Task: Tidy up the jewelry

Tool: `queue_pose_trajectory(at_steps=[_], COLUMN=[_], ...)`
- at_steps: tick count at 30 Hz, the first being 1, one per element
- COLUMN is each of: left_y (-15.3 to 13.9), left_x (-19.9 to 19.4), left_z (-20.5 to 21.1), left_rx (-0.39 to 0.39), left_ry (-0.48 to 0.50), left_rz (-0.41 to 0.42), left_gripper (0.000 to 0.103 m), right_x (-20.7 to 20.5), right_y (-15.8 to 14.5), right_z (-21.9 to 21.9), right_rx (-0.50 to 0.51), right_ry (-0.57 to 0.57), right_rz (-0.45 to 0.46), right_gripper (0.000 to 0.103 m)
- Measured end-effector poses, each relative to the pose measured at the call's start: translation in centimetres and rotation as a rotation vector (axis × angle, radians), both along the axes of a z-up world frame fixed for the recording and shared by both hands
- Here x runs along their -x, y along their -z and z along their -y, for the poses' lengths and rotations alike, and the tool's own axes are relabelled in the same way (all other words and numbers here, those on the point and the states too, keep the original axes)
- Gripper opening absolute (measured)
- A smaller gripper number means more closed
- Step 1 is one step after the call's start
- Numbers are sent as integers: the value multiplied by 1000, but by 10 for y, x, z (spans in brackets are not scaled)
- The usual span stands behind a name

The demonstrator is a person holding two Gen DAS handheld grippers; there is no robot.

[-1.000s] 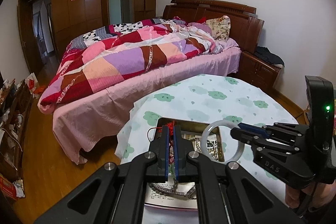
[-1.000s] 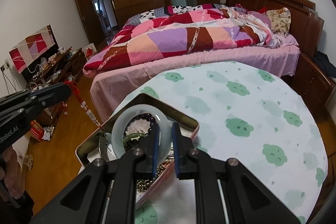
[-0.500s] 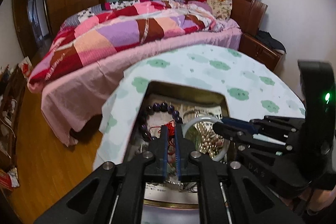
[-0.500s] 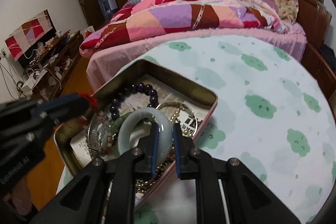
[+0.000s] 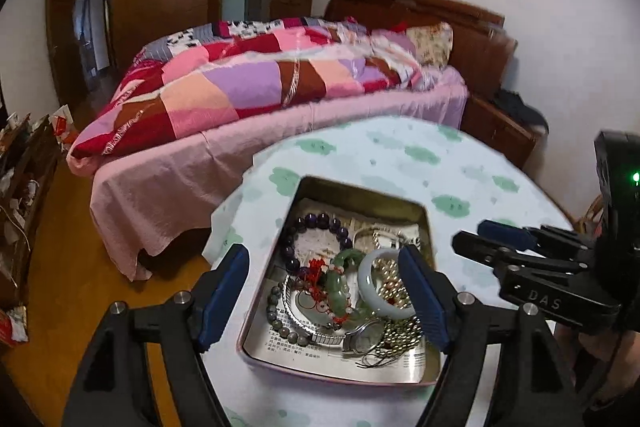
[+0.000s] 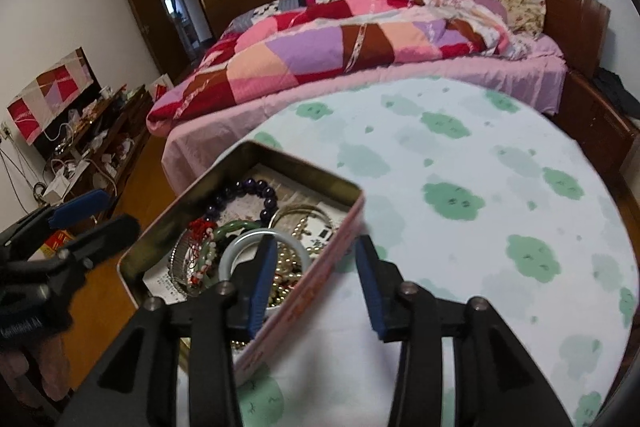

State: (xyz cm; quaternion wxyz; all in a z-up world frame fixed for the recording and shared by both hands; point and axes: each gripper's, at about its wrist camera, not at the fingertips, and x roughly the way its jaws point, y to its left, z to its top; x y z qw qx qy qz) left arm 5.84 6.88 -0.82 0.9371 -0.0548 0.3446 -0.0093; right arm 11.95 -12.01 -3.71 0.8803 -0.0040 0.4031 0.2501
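**Both grippers spread above the tin**

I hold the left gripper wide open and empty over the tin; the right gripper, also agape and empty, straddles its near wall. The white bangle lies inside.

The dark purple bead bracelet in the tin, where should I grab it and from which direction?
Grip the dark purple bead bracelet on its far arc, near the tin's back wall, coming straight down from above. It lies flat on the paper lining, and that arc looks free, while its near side runs into the red-corded piece and green bangle. One of the fingers inside the loop, one outside, should probably pinch the beads cleanly.
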Motion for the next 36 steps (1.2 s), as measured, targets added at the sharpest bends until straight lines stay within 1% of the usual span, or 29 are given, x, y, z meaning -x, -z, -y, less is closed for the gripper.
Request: queue_pose_trajectory(at_steps=[3, 6, 8, 14, 17, 20, 36], left_y=[-9, -16, -19, -32, -39, -42, -42], left_x=[9, 17, 22, 33, 37, 40, 42], left_z=[-2, -4, -4, -5, -8, -11, -9], left_rx=[-19, -34, -27, -34, -30, -22, -22], left_ry=[-13, -32, -32, -37, -45, -53, -49], left_rz=[19, 39, 50, 87, 109, 117, 119], left_gripper=[77, 77, 77, 77, 77, 77, 77], right_x=[7, 14, 20, 36, 40, 40, 41], right_y=[-12, -21, -29, -44, -48, -51, -50], right_z=[8, 12, 12, 19, 21, 22, 28], right_rx=[-20, -35, -41, -53, -57, -58, -64], right_ry=[16, 18, 13, 12, 15, 17, 26], right_rz=[26, 51, 73, 133, 151, 165, 163], right_gripper=[56, 56, 56, 61, 61, 64, 68])
